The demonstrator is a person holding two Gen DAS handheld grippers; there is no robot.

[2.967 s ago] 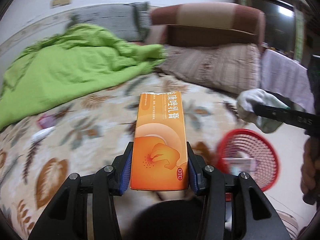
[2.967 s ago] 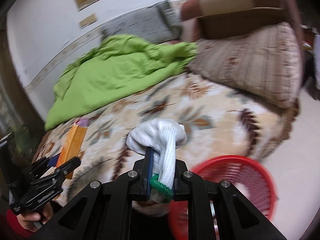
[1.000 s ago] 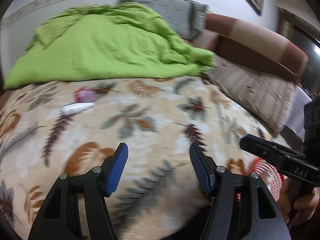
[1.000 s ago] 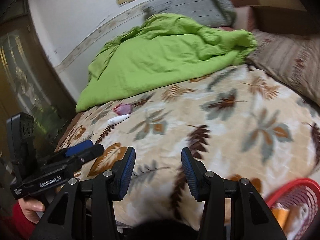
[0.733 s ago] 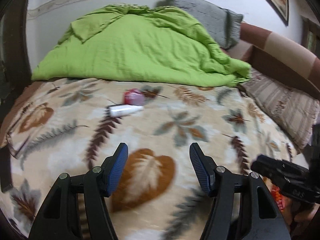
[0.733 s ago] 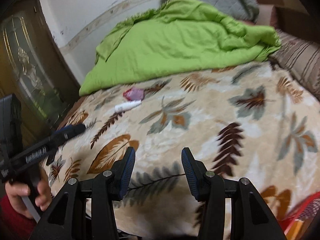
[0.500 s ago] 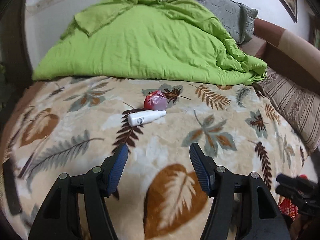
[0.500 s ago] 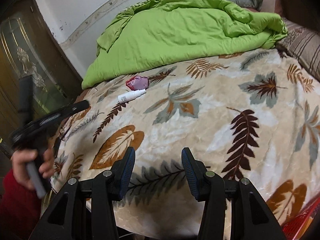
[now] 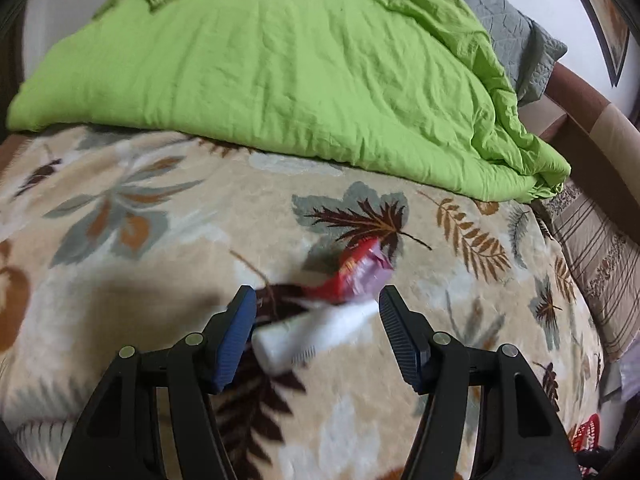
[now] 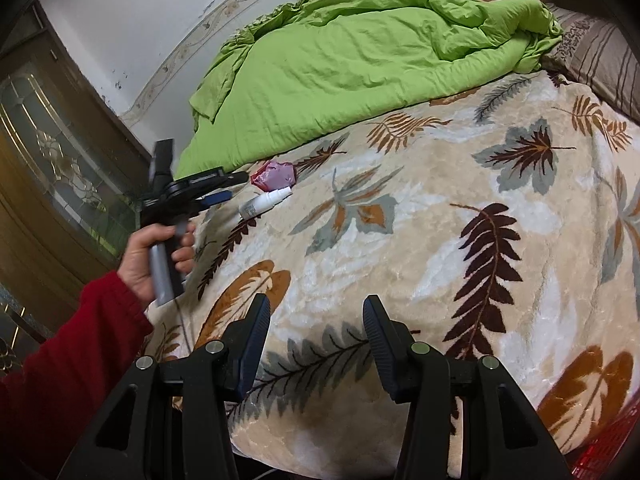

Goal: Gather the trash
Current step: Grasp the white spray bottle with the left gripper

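Left wrist view: left tongs (image 9: 316,312) released, jaws spread above leaf-patterned blanket (image 9: 140,248) on bed. White squeeze bottle (image 9: 316,330) lying on blanket between the two blue pads (image 9: 236,330), blurred; contact with either pad not discernible. Crumpled red-and-pink wrapper (image 9: 360,272) just beyond bottle, touching or nearly so. Green duvet (image 9: 280,64) heaped behind; striped pillow (image 9: 600,272) at right. Sliver of red basket (image 9: 588,434) at lower right edge.

Right wrist view: right tongs (image 10: 316,332) released, nothing between jaws, blanket (image 10: 440,220) beneath. Left tongs (image 10: 230,186) visible at far left, gripped by hand (image 10: 152,254) in red sleeve (image 10: 60,380), tips just beside white bottle (image 10: 264,201). Wrapper (image 10: 274,175) beside bottle, near duvet (image 10: 360,52) edge. Red basket rim (image 10: 604,456) at lower right corner.
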